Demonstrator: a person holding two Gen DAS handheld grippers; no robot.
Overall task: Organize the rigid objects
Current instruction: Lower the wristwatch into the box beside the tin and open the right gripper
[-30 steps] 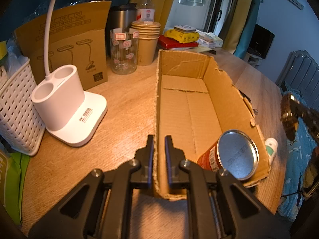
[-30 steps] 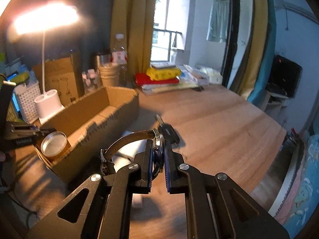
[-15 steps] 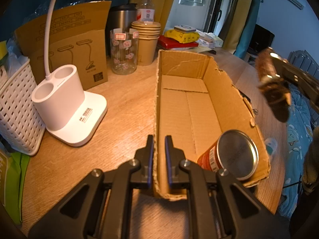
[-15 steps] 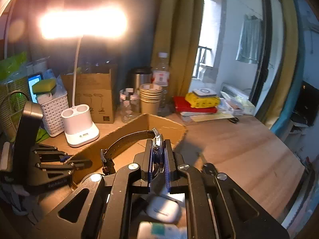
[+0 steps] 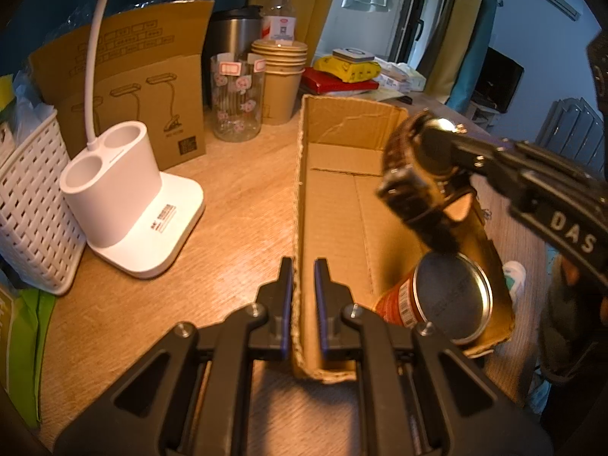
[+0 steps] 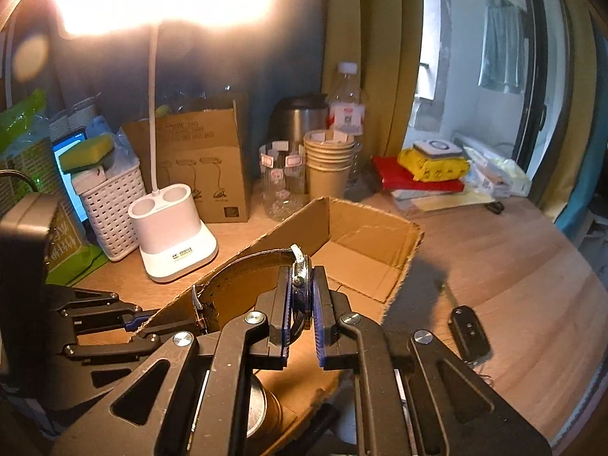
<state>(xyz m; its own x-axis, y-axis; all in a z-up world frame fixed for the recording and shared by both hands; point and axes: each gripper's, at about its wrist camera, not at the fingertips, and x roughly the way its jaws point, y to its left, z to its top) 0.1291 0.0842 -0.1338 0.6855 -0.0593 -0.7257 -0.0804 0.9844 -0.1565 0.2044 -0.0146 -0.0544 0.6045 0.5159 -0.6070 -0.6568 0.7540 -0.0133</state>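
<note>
An open cardboard box [image 5: 342, 197] lies on the wooden table with an orange can [image 5: 444, 300] on its side at its near end. My left gripper [image 5: 303, 288] is shut on the box's left wall near the front corner. My right gripper [image 6: 302, 296] is shut on a wristwatch [image 6: 300, 271] with a dark leather strap [image 5: 410, 197]. The watch hangs over the box's right side, above the can. In the right wrist view the box [image 6: 364, 243] lies just under the watch, and the can [image 6: 262, 414] shows beneath the fingers.
A white lamp base [image 5: 125, 197], a white basket [image 5: 26, 197], a glass jar [image 5: 237, 102], paper cups [image 5: 281, 79] and a brown carton [image 5: 133, 76] stand left of and behind the box. A black car key [image 6: 469, 332] lies on the table right of the box.
My right gripper has carried the watch from the table's right edge leftward to above the box. My left gripper has kept its hold on the box wall.
</note>
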